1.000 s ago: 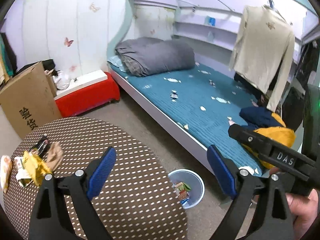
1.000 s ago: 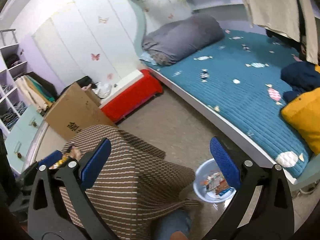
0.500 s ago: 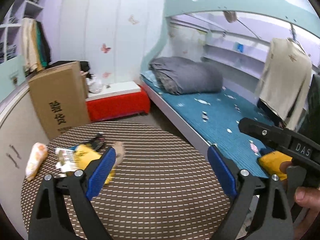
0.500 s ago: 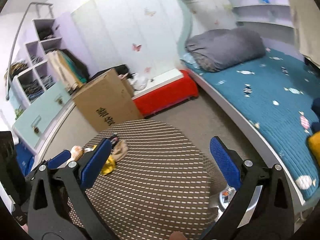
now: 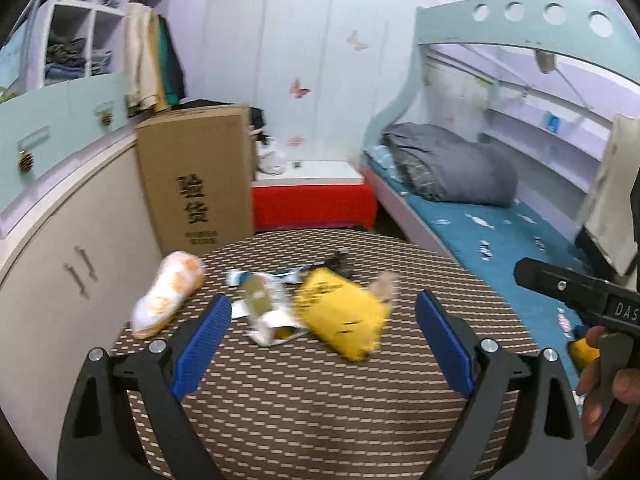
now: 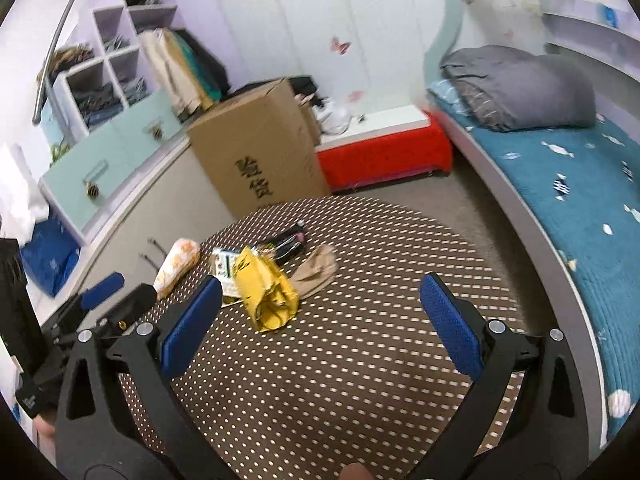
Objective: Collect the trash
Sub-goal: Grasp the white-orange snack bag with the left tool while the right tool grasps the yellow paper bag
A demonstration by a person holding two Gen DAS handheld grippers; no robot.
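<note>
While you hold both grippers over the round table with its brown, dot-patterned cloth, the room spreads out beyond the jaws: a tall brown cardboard box with black characters stands past the table's far edge, a low red bench with a white top sits just beside it, and a bunk bed with a teal patterned mattress runs along the right, a folded grey duvet at its head. Pale cabinets with open shelves line the left wall.

Your left gripper has its blue-padded jaws spread wide and holds nothing. The crumpled yellow plastic bag lies on the cloth just ahead of the gap and between the two pads, blurred. A white crumpled wrapper touches it nearer the left pad, and an orange-and-white snack packet lies outside that pad.

Your right gripper is likewise wide open and empty. In its view the yellow bag lies just ahead of the left pad, with a tan crumpled paper touching its far side.
</note>
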